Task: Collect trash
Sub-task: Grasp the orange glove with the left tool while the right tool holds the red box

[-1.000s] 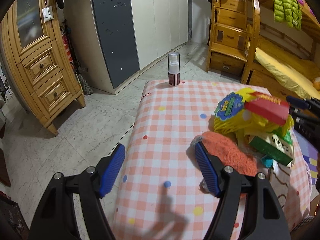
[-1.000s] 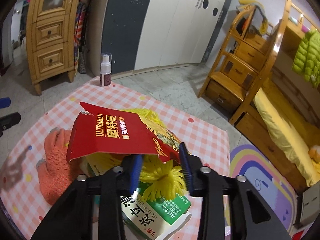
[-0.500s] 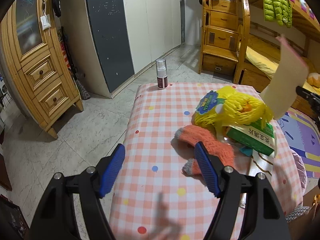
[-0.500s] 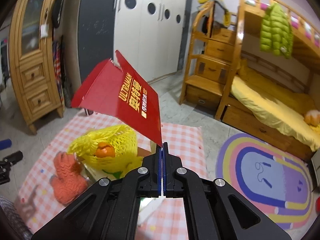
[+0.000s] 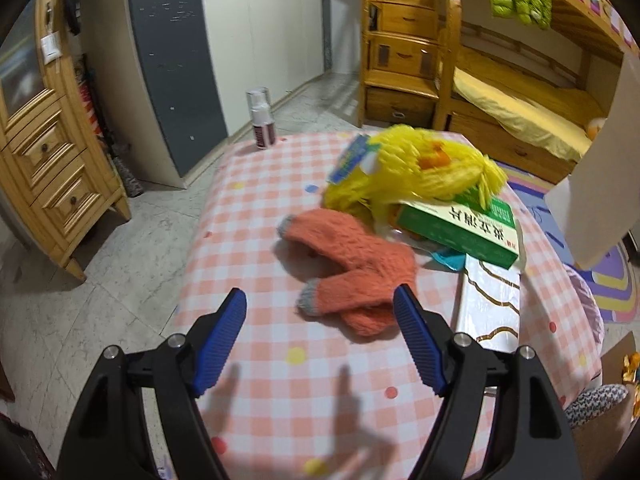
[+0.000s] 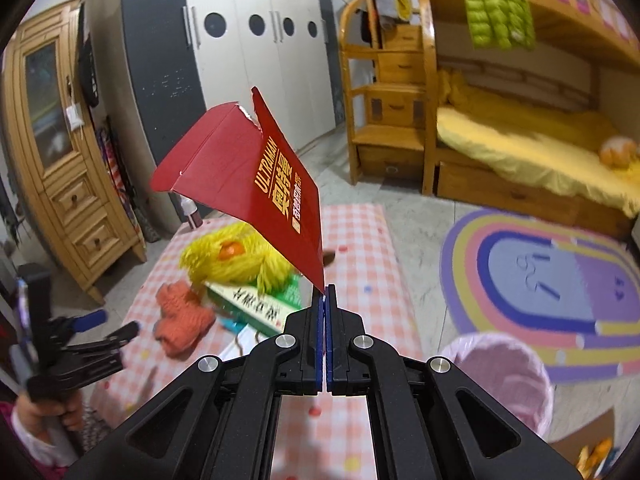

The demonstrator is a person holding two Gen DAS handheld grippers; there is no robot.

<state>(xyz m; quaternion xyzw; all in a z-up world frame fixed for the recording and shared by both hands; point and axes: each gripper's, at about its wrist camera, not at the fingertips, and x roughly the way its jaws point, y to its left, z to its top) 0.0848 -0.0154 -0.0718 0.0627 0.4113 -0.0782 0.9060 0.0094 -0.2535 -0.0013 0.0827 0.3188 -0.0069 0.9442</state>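
Right gripper (image 6: 324, 300) clamps red carton (image 6: 256, 188) above checked table (image 5: 256, 216); left gripper (image 5: 320, 312) wide open, empty; pink bin (image 6: 500, 376) on floor.

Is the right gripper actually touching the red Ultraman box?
Touching. In the right wrist view the right gripper is shut on a corner of the red Ultraman box, which hangs in the air above the table.
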